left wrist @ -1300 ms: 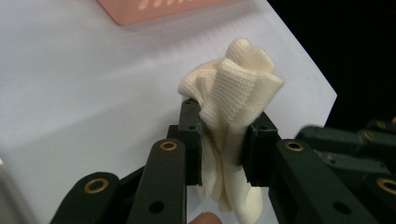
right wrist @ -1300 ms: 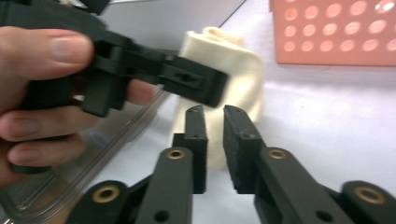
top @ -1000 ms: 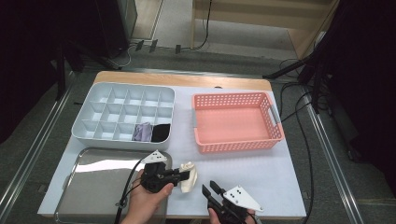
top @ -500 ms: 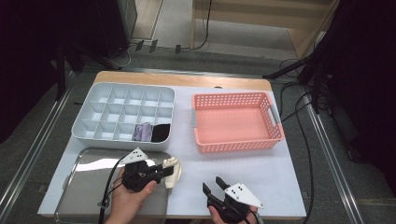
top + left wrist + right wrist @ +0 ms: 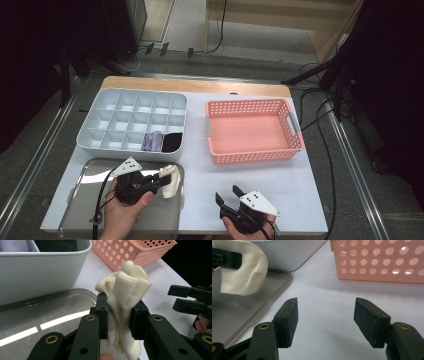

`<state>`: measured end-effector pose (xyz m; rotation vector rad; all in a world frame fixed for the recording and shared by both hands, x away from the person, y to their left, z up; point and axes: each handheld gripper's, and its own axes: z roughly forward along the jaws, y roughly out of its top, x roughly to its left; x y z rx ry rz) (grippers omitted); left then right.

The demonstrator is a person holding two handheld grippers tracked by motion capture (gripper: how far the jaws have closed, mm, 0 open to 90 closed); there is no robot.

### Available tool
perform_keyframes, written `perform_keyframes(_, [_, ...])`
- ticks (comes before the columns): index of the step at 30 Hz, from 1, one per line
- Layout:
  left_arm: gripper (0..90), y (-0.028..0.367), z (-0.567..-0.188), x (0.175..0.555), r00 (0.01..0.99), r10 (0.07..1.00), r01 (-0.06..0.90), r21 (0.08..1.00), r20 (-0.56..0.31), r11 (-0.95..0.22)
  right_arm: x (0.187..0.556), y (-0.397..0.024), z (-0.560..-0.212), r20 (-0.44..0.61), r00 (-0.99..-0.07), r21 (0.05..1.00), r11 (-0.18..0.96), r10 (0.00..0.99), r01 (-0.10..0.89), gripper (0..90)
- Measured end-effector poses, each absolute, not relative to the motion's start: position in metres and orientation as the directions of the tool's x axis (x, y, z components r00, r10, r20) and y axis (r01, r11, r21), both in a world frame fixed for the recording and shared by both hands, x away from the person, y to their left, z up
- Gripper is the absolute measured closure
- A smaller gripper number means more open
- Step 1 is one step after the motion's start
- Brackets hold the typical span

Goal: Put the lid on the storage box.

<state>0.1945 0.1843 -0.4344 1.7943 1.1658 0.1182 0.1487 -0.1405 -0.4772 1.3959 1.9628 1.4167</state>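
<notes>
A cream sock [image 5: 123, 297] is clamped between the jaws of the left gripper [image 5: 162, 181], bunched above the pads and hanging below them; it is held over the right edge of the metal tray [image 5: 85, 200], just in front of the grey divider box [image 5: 100, 112], where a purple item [image 5: 152, 141] and a black item [image 5: 173, 142] are seen in two front compartments. The right gripper [image 5: 325, 315] is held over bare white table [image 5: 300, 195] near the front edge, its jaws spread wide and just opened further, nothing between them; the pink basket [image 5: 252, 150] is set well beyond it.
</notes>
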Motion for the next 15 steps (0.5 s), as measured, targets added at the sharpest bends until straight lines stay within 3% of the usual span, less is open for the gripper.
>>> perform_keyframes(15, [73.8, 0.225, -0.428, 0.187, 0.485, 0.784, 0.655, 0.755, -0.387, -0.032, 0.157, -0.122, -0.477, 0.244, -0.502, 0.849, 0.068, 0.83, 0.524, 32.7])
